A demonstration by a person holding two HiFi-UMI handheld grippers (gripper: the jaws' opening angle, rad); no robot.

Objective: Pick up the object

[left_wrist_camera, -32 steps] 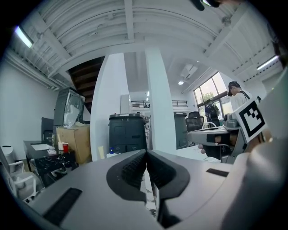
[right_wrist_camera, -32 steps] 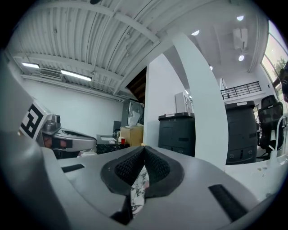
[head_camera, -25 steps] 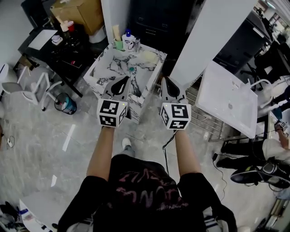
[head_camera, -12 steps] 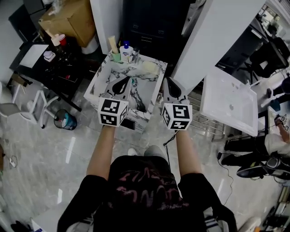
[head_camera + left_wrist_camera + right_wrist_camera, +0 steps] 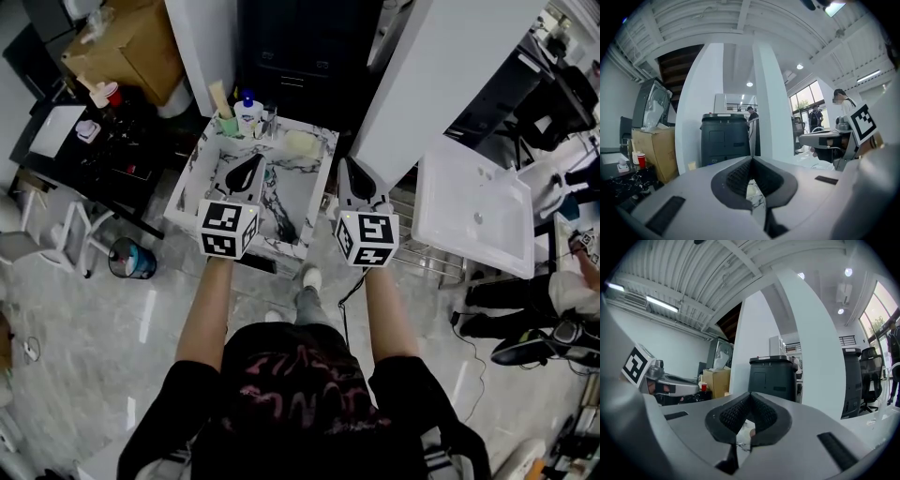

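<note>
A marble-patterned basin [image 5: 317,192] stands in front of me in the head view. On its far rim are a green cup [image 5: 226,124], a white bottle with a blue cap [image 5: 247,110] and a pale yellow lump [image 5: 298,142]. My left gripper [image 5: 246,173] hangs over the basin's left half, shut with nothing in it. My right gripper [image 5: 361,185] is level with the basin's right wall, just outside it, also shut and empty. In each gripper view the jaws [image 5: 751,161] [image 5: 750,397] meet at the tip with only a small slot below.
A white washbasin [image 5: 473,216] lies on a metal rack at the right. A black table [image 5: 103,155], a cardboard box [image 5: 127,52] and a blue bin [image 5: 131,258] are at the left. A white pillar [image 5: 427,75] and a dark cabinet [image 5: 295,56] stand behind. A person sits at far right [image 5: 553,309].
The person has stepped closer to the marble basin. The left gripper has come further over the basin. Both grippers stay shut and side by side.
</note>
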